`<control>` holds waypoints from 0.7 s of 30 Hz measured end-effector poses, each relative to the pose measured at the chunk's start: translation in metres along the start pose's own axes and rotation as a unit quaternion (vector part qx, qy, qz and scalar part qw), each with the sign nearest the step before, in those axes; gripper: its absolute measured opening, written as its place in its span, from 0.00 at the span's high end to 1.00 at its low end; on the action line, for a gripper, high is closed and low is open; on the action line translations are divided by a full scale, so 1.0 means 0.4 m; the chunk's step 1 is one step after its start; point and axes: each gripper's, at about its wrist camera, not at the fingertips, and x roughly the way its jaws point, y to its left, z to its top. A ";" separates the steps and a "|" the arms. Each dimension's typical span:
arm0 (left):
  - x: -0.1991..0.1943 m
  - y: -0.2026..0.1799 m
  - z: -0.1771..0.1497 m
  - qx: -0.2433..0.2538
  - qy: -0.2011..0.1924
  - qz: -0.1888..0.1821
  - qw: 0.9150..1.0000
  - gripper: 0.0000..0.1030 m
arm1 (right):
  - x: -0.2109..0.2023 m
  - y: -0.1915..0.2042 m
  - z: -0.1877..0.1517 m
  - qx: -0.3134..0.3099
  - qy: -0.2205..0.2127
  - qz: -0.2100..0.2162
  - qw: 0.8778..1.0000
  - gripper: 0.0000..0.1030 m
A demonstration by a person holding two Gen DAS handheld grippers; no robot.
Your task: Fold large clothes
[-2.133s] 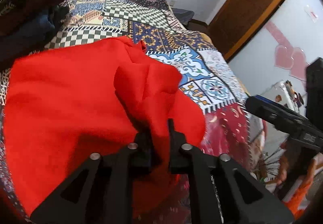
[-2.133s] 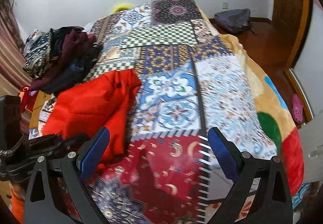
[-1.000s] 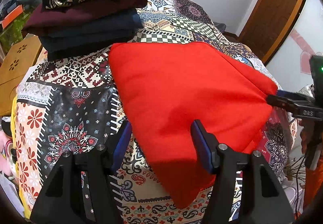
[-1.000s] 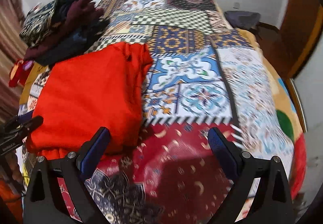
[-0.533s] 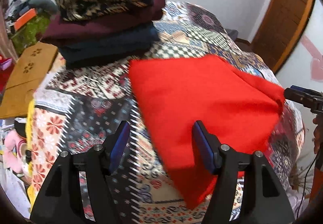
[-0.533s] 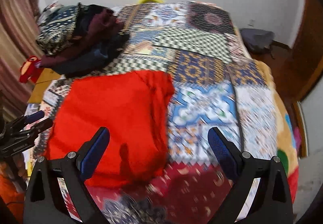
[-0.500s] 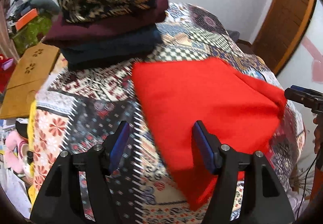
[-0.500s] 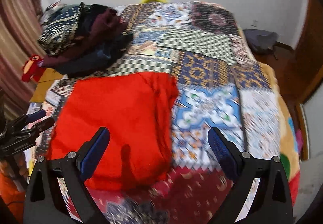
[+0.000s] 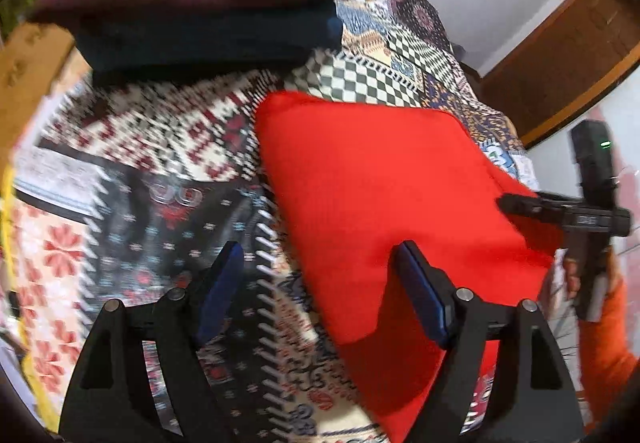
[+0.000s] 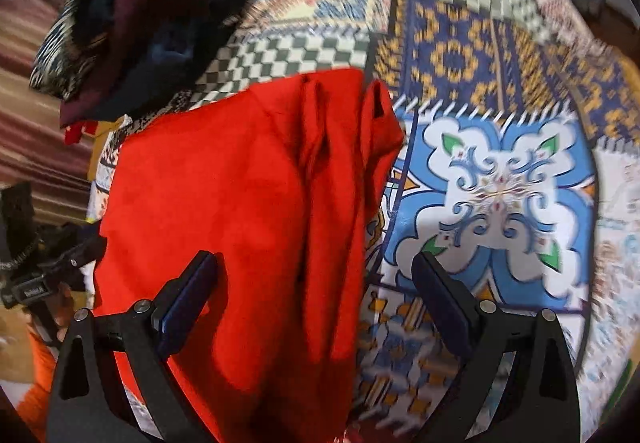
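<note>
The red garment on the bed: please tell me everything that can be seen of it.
The red garment is plain, bright red and looks like soft, matte fabric. It lies folded and mostly flat on the patterned bedspread, with smooth edges in the left wrist view; the right wrist view shows lengthwise creases and a bunched far corner. A stack of folded dark clothes sits beyond it, apart from it. The left gripper and right gripper are open near it, neither gripping it.

A folded red garment (image 9: 384, 199) (image 10: 248, 219) lies flat on the patchwork bed, ahead of and partly between both pairs of spread jaws, creased along its far edge and near a stack of folded clothes (image 9: 208, 3) (image 10: 136, 23).
</note>
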 end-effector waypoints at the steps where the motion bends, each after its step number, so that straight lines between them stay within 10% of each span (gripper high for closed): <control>1: 0.013 0.005 0.007 -0.011 0.008 -0.010 1.000 0.20 | 0.010 -0.014 0.009 0.010 0.010 0.008 1.000 0.06; 17: 0.161 -0.034 0.056 -0.028 0.075 -0.091 0.993 0.08 | 0.099 -0.004 0.087 0.009 0.051 0.071 0.996 0.03; 21: 0.168 -0.045 0.060 -0.032 0.075 -0.094 0.992 0.08 | 0.112 0.008 0.073 0.012 0.060 0.106 0.993 0.32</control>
